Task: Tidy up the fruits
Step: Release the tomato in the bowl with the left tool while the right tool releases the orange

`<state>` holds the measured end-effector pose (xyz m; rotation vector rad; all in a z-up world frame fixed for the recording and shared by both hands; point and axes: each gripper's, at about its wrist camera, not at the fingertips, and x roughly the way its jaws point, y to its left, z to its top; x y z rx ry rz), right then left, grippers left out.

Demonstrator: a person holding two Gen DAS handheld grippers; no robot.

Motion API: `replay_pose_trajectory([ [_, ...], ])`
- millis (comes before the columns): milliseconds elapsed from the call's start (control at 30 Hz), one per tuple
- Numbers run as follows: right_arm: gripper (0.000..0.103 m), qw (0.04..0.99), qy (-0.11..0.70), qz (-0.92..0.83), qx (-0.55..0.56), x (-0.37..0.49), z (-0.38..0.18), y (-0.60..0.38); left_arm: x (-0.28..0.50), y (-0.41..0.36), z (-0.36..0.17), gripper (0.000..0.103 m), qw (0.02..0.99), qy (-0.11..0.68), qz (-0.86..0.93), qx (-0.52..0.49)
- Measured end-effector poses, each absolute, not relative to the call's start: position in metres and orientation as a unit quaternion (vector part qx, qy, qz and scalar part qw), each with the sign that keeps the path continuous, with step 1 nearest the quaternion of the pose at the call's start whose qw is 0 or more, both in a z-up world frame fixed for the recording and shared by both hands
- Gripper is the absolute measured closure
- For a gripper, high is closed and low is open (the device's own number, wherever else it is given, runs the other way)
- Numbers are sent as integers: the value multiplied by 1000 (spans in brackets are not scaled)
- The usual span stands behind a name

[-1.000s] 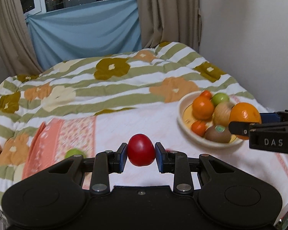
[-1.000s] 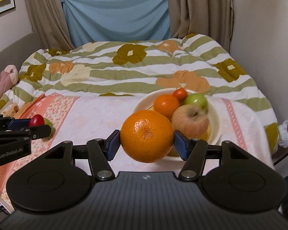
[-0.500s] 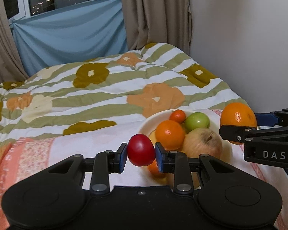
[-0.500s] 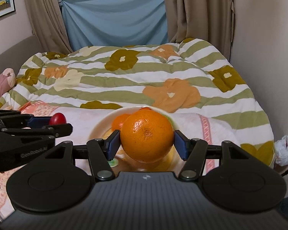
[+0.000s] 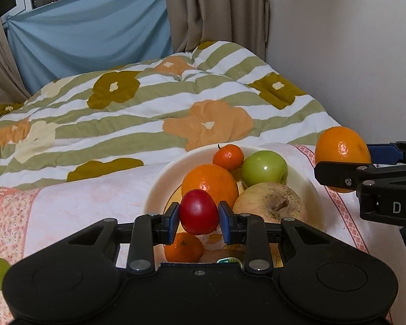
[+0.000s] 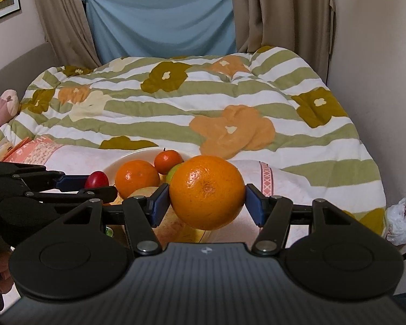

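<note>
Glossy red fruit, dimpled orange, quilted cloth bedspread.

The left gripper, clamping the small glossy red fruit, now hangs over the cream bowl instead of the pink cloth; the large orange has closed in beside it.

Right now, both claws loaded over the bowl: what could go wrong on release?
1. The bowl is already piled with fruit. The red fruit in the left claw hangs over that heap, so it may roll off and out when dropped.
2. The big orange in the right claw sits near the bowl's right rim; it could land outside.
3. The claws are close together and might bump.
</note>
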<state>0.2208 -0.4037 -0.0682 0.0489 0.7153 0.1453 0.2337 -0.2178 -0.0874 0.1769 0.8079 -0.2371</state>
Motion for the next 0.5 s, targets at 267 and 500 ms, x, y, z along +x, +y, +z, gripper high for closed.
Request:
replay_pose_trajectory([
  [267,28,933,351,76,22,224,-68,-400,228,-213,-82,22,915,382,-103,82],
  [500,28,930,359,75,18,232,-77,-400,216,-200,-79,19,917,380,-88,79],
])
